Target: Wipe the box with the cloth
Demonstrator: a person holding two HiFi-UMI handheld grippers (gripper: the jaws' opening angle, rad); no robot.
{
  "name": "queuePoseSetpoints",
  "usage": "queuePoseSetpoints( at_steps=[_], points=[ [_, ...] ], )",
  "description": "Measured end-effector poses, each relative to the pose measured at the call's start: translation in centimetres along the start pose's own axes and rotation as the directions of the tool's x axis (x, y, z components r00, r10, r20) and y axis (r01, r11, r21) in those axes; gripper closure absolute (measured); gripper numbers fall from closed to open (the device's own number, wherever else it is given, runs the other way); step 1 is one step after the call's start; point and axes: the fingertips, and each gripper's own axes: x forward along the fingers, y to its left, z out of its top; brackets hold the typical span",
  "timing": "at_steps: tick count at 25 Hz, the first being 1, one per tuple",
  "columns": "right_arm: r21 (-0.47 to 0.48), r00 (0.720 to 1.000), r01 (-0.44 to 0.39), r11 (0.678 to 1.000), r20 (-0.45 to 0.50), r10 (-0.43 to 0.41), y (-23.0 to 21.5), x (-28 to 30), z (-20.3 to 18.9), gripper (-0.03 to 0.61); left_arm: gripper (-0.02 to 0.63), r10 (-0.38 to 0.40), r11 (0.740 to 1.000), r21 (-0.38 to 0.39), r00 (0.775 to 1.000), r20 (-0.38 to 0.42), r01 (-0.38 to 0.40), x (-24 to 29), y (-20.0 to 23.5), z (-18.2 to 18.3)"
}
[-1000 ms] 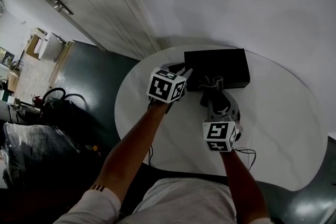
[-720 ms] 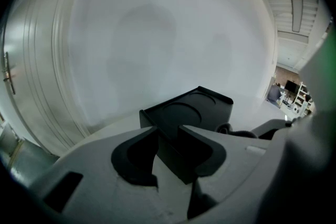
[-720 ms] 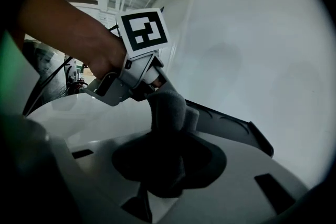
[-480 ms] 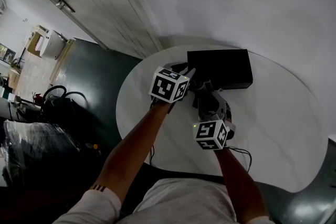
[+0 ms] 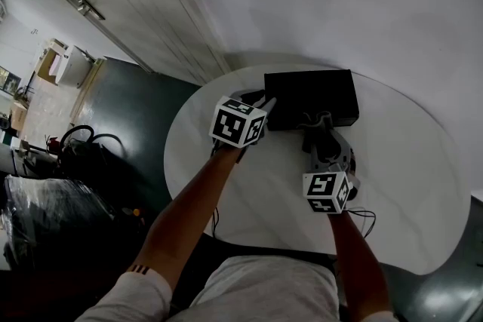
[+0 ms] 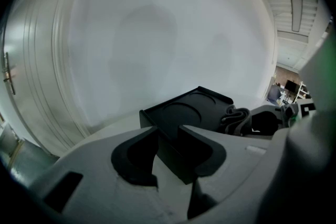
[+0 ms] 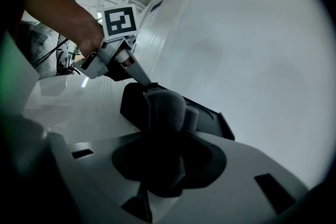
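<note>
Right gripper [image 7: 167,165] jaws clamped on bunched dark cloth [image 7: 164,113]. Cloth stands before black box [image 7: 210,119] (contact unresolved). Left gripper [image 7: 143,80] tip at box's corner. White table [image 7: 73,107] beneath.

A round white bench [image 5: 407,185] stands by a white wall [image 5: 362,4]. The floor [image 5: 124,113] is dark green. A door [image 5: 113,11] is far left.

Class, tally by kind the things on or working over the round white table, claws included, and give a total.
black box: 1
grey cloth: 1
claws: 2, the left claw and the right claw
Total: 4
</note>
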Motion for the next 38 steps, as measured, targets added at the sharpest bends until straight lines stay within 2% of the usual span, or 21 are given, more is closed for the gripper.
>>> queuePoseSetpoints(
  at_steps=[10,18,23,28,33,38],
  points=[
    [0.049,0.993,0.11,0.993,-0.055,-0.107,-6.2,-1.4,-3.6,0.474,0.488,0.012,1.0,0.003,1.0,-0.006,-0.012,0.1,-0.1,0.1],
    [0.067,0.99,0.132,0.989,-0.052,-0.129,-7.8,-2.1,-4.0,0.474,0.488,0.019,1.0,0.007,1.0,-0.009,-0.019,0.1,-0.1,0.2],
    [0.124,0.993,0.12,0.985,-0.006,-0.12,-7.9,-2.5,-2.3,0.474,0.488,0.023,0.999,0.033,1.0,-0.014,-0.022,-0.3,-0.2,0.2],
    [0.168,0.992,0.101,0.981,0.058,-0.112,-8.1,-3.2,0.2,0.474,0.488,0.034,0.999,0.032,0.999,0.019,-0.035,-1.8,-0.6,0.4],
    [0.214,0.991,0.027,0.977,0.119,-0.054,-8.1,-3.5,3.5,0.474,0.488,0.028,0.999,0.04,0.996,0.087,-0.032,-4.0,-1.2,2.3],
    [0.231,0.981,-0.046,0.972,0.192,0.001,-7.9,-4.0,6.5,0.474,0.497,-0.001,0.998,0.055,0.983,0.182,-0.009,-6.2,-2.6,4.5]
  ],
)
